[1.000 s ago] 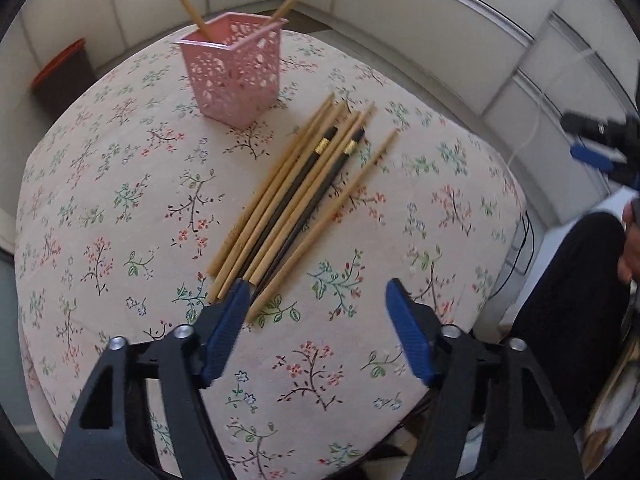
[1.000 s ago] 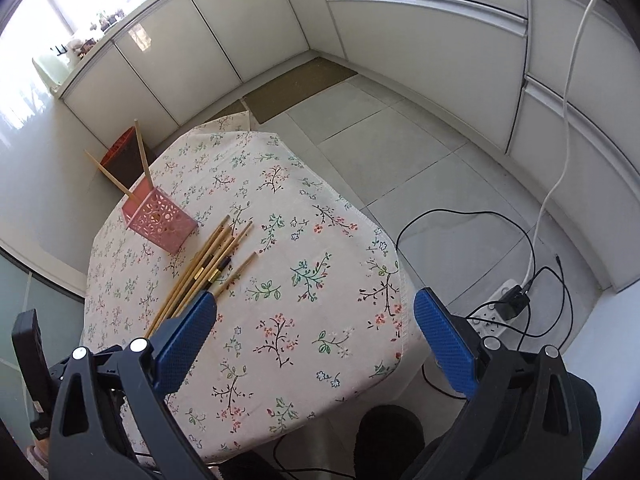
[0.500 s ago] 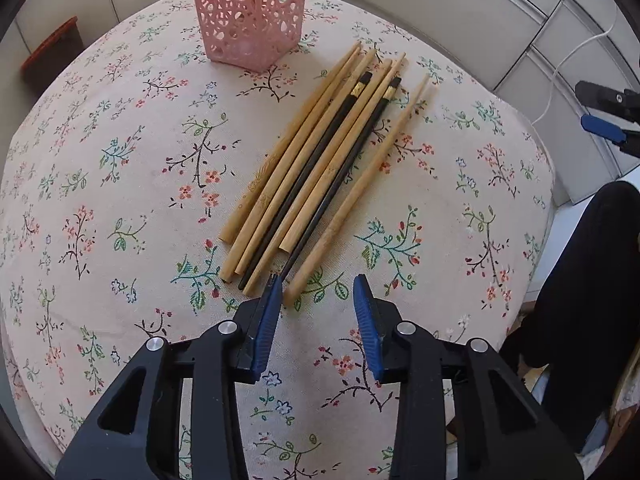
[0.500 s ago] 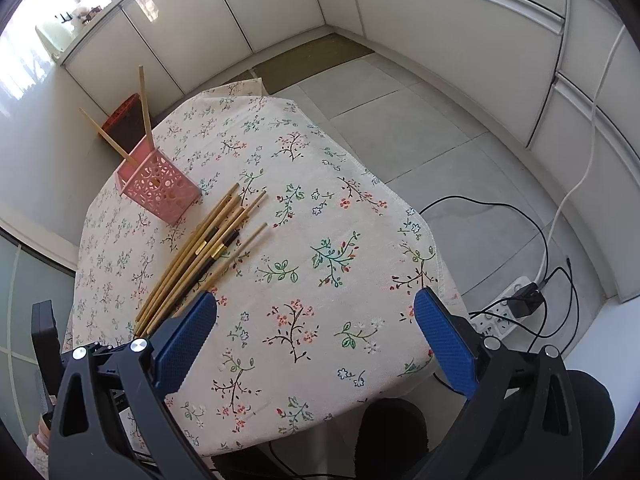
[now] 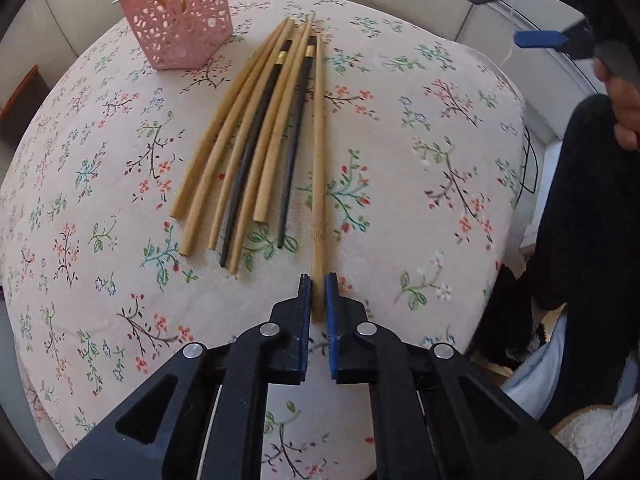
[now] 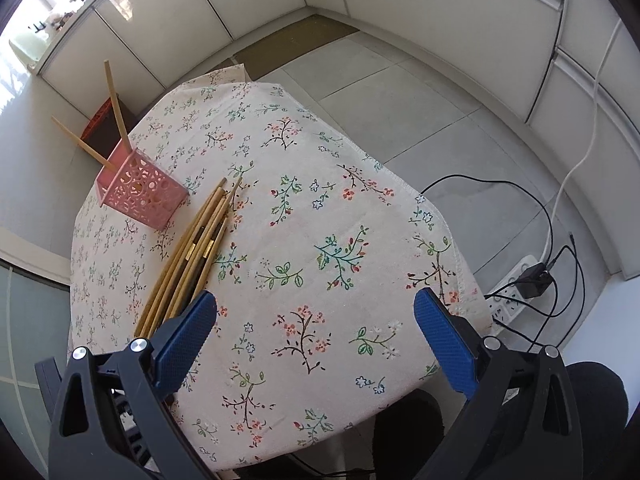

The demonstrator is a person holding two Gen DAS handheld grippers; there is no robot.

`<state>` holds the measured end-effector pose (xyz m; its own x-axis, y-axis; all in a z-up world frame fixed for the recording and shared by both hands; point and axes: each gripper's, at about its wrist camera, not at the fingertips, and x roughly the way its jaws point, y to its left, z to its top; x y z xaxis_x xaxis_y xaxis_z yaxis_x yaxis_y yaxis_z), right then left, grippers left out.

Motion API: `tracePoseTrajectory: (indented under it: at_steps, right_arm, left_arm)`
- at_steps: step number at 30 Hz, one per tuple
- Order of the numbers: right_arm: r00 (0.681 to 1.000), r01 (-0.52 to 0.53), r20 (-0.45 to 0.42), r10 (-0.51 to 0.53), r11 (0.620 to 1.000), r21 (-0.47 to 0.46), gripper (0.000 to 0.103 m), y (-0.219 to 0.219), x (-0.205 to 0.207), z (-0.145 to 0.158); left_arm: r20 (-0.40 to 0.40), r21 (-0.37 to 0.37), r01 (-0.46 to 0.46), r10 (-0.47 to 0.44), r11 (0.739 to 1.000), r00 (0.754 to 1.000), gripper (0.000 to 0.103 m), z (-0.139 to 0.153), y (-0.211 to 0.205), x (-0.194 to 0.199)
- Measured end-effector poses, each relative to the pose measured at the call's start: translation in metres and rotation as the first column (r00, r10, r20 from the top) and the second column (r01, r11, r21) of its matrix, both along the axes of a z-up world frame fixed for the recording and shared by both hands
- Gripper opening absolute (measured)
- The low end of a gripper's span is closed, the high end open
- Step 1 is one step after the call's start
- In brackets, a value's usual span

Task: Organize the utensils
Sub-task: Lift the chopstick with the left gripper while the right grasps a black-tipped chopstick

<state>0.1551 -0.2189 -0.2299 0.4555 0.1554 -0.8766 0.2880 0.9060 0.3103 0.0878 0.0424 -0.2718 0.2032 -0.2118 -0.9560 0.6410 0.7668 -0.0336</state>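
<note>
Left gripper (image 5: 319, 296) clamped on near end of one bamboo chopstick (image 5: 319, 160), rightmost of the set, flat on floral tablecloth (image 5: 420, 152). Remaining chopsticks (image 5: 256, 140), bamboo plus two black, fanned just beside it at 10 o'clock, far ends converging near pink basket (image 5: 180, 20) at 11 o'clock. Basket upright, two chopsticks in basket (image 6: 116, 108) leaning out. Right gripper (image 6: 316, 336) spread wide, holding nothing, above table edge; loose pile at its 10 o'clock, power strip (image 6: 516, 284) with cables on floor at 3 o'clock.
</note>
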Motion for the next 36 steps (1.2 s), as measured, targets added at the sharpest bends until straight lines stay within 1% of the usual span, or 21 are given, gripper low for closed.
tracePoseTrajectory:
  at_steps: [2, 4, 6, 8, 11, 13, 15, 16, 19, 20, 22, 23, 24, 25, 26, 28, 31, 34, 36]
  right_arm:
    - [1.0, -0.015, -0.022, 0.016, 0.999, 0.029, 0.096, 0.006, 0.004, -0.006]
    - [0.999, -0.02, -0.044, 0.022, 0.998, 0.055, 0.096, 0.011, 0.005, -0.012]
    - [0.998, -0.011, -0.06, 0.016, 0.997, 0.08, 0.096, 0.015, 0.005, -0.016]
    - [0.998, -0.005, -0.066, 0.011, 0.995, 0.095, 0.096, 0.018, 0.005, -0.018]
    - [0.998, -0.02, -0.059, 0.025, 0.996, 0.089, 0.096, 0.024, 0.003, -0.015]
    - [0.997, -0.048, -0.049, 0.052, 0.996, 0.074, 0.096, 0.031, 0.003, -0.012]
    - [0.995, -0.077, -0.06, 0.081, 0.995, 0.067, 0.096, 0.04, 0.006, -0.013]
    - [0.993, -0.083, -0.073, 0.088, 0.994, 0.077, 0.096, 0.044, 0.008, -0.015]
    - [0.983, -0.09, -0.144, 0.115, 0.981, 0.17, 0.096, 0.063, 0.022, -0.025]
    - [0.979, -0.089, -0.167, 0.12, 0.979, 0.186, 0.096, 0.07, 0.029, -0.029]
    - [0.978, -0.045, -0.193, 0.083, 0.98, 0.194, 0.085, 0.075, 0.044, -0.034]
    - [0.976, -0.008, -0.212, 0.05, 0.981, 0.195, 0.069, 0.073, 0.051, -0.038]
    - [0.972, 0.034, -0.233, 0.015, 0.978, 0.207, 0.058, 0.071, 0.059, -0.042]
    - [0.969, 0.058, -0.246, -0.003, 0.975, 0.215, 0.056, 0.069, 0.066, -0.045]
    - [0.966, 0.069, -0.259, -0.013, 0.976, 0.206, 0.056, 0.07, 0.072, -0.048]
    - [0.963, 0.086, -0.266, -0.036, 0.98, 0.177, 0.05, 0.073, 0.082, -0.051]
    - [0.964, 0.103, -0.257, -0.064, 0.985, 0.141, 0.05, 0.079, 0.092, -0.053]
    - [0.96, 0.114, -0.266, -0.083, 0.988, 0.104, 0.05, 0.088, 0.1, -0.057]
    - [0.963, 0.112, -0.253, -0.095, 0.992, 0.054, 0.05, 0.094, 0.106, -0.056]
  left_arm:
    - [0.024, -0.013, 0.003, -0.003, 1.0, 1.0, 0.007, 0.011, 0.003, -0.014]
    - [0.064, -0.065, -0.019, 0.024, 0.998, 0.998, 0.007, 0.028, 0.013, -0.031]
    - [0.109, -0.139, -0.062, 0.077, 0.988, 0.991, 0.007, 0.051, 0.023, -0.045]
    - [0.159, -0.198, -0.111, 0.144, 0.974, 0.977, 0.007, 0.072, 0.032, -0.057]
    - [0.228, -0.267, -0.164, 0.228, 0.95, 0.947, 0.007, 0.102, 0.045, -0.067]
    - [0.274, -0.311, -0.182, 0.272, 0.933, 0.923, 0.007, 0.122, 0.051, -0.068]
    - [0.313, -0.358, -0.198, 0.317, 0.912, 0.895, 0.007, 0.143, 0.057, -0.07]
    - [0.335, -0.377, -0.205, 0.339, 0.903, 0.879, 0.007, 0.152, 0.059, -0.07]
    - [0.389, -0.425, -0.218, 0.395, 0.879, 0.832, 0.007, 0.177, 0.065, -0.072]
    - [0.405, -0.441, -0.221, 0.412, 0.87, 0.816, 0.007, 0.184, 0.068, -0.073]
    - [0.422, -0.47, -0.224, 0.44, 0.854, 0.793, 0.007, 0.197, 0.077, -0.073]
    - [0.43, -0.482, -0.226, 0.453, 0.847, 0.781, 0.007, 0.202, 0.08, -0.073]
    - [0.435, -0.493, -0.224, 0.461, 0.841, 0.773, 0.007, 0.206, 0.083, -0.074]
    - [0.44, -0.501, -0.219, 0.464, 0.837, 0.768, 0.007, 0.209, 0.085, -0.075]
    - [0.445, -0.507, -0.215, 0.467, 0.835, 0.764, 0.007, 0.211, 0.087, -0.075]
    - [0.449, -0.524, -0.207, 0.474, 0.826, 0.758, 0.007, 0.213, 0.093, -0.077]
    - [0.45, -0.544, -0.201, 0.485, 0.815, 0.75, 0.007, 0.215, 0.099, -0.077]
    - [0.448, -0.561, -0.195, 0.493, 0.805, 0.746, 0.007, 0.216, 0.104, -0.077]
    - [0.451, -0.567, -0.193, 0.498, 0.801, 0.741, 0.007, 0.217, 0.108, -0.076]
